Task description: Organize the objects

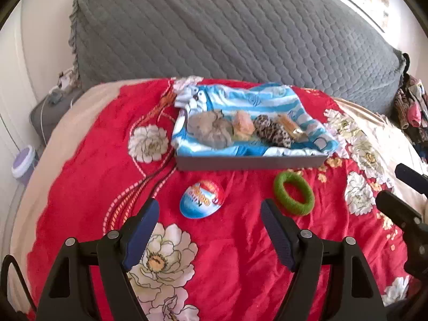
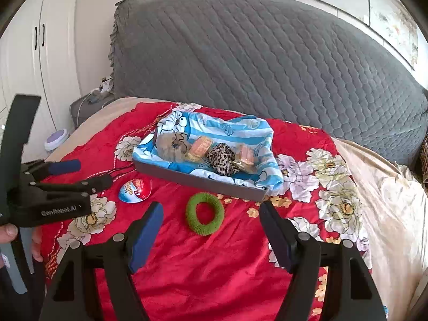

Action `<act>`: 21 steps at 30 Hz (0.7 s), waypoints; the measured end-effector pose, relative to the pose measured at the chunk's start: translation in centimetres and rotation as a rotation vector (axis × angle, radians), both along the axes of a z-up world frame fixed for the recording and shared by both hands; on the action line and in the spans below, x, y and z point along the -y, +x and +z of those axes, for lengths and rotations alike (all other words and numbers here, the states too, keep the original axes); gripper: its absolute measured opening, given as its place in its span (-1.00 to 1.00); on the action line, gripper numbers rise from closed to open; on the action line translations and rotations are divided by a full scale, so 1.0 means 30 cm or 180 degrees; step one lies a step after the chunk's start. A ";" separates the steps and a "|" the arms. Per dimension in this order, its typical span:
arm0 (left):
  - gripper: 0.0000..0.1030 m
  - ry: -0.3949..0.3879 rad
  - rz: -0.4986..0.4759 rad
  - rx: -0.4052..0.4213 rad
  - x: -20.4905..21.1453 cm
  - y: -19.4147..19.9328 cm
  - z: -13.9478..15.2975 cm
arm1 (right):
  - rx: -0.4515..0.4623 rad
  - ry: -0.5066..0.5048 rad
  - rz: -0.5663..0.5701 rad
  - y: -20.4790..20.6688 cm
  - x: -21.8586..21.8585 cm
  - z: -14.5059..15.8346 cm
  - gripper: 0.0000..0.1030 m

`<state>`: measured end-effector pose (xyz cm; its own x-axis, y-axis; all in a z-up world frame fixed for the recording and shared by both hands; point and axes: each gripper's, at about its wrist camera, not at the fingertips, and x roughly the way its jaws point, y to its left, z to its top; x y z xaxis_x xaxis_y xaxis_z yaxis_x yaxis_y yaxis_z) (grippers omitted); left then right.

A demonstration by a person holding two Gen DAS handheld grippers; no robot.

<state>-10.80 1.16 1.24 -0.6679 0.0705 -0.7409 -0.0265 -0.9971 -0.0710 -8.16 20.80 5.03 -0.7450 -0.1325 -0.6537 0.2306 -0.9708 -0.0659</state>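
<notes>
bed (image 1: 88, 176) red floral cover | tray (image 1: 251, 161) lined, already holds scrunchies | green hair ring (image 2: 205, 215) before tray's front wall, flat, dead ahead of right tool (image 2: 211, 220), which is nearer | egg capsule (image 1: 202, 198) left of ring, ahead of left tool (image 1: 210, 215) | both tools wide open, empty

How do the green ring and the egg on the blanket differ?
The green ring is fuzzy with an open hole; the egg is solid, glossy and printed in blue, white and red. The ring lies ahead of the right tongs, the egg ahead of the left tongs. Both lie loose on the red blanket, outside the tray, ungripped.
</notes>
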 end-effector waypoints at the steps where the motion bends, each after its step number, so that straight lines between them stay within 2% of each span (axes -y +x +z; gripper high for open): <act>1: 0.54 0.0012 0.0009 0.0019 0.005 -0.003 -0.010 | 0.0019 0.0009 -0.0013 -0.003 0.002 -0.006 0.43; 10: 0.54 0.0008 0.0040 0.0127 0.033 -0.001 -0.081 | 0.0209 0.0121 -0.0010 -0.031 0.015 -0.081 0.43; 21: 0.54 -0.0011 0.0012 0.0189 0.042 0.005 -0.111 | 0.0396 0.0211 -0.0013 -0.049 0.027 -0.150 0.43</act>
<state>-10.66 -0.09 -2.09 -0.6229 0.0655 -0.7795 -0.0185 -0.9974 -0.0690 -9.64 20.00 0.52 -0.6581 -0.0833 -0.7483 0.2371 -0.9662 -0.1010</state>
